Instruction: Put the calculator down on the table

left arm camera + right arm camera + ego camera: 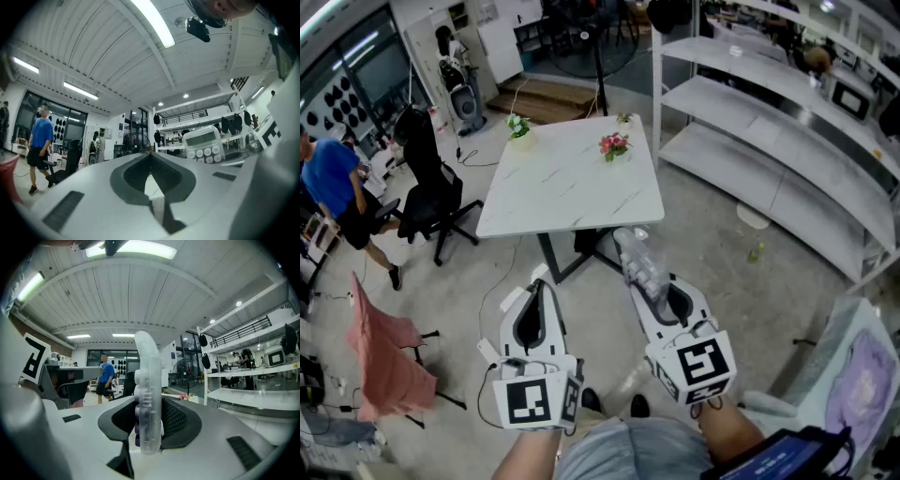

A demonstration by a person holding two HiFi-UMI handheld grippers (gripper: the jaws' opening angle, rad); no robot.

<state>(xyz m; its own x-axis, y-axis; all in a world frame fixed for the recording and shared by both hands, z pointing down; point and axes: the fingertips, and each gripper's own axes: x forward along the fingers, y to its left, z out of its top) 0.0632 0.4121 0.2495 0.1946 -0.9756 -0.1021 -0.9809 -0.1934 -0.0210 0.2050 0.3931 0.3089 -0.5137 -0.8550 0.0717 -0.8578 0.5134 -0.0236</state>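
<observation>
— so, starting at the left: what is the left gripper (540, 284) doing?
— not much. its jaws are pressed together with nothing between them. it hovers over the floor, short of the white, marble-look square table (572, 192).
— and the table itself?
— bare across the middle. a small pot of white flowers (518, 127) and a small pot of pink flowers (614, 145) sit along the far edge.
— then the right side.
— the right gripper (652, 287) is clamped on the clear-cased calculator with round keys (636, 255). it pinches the lower end, so the case sticks out edge-on from the jaws. the calculator is in the air and, as far as i can judge, just short of the table's near edge.
— how should the put-down go?
— i'd carry it forward until it is well over the bare top, clear of both pots. then roll the wrist so the flat back faces down and lower until the case rests on the surface. only then let the jaws part, because opening early risks a drop. the left gripper should keep out of the way.
</observation>
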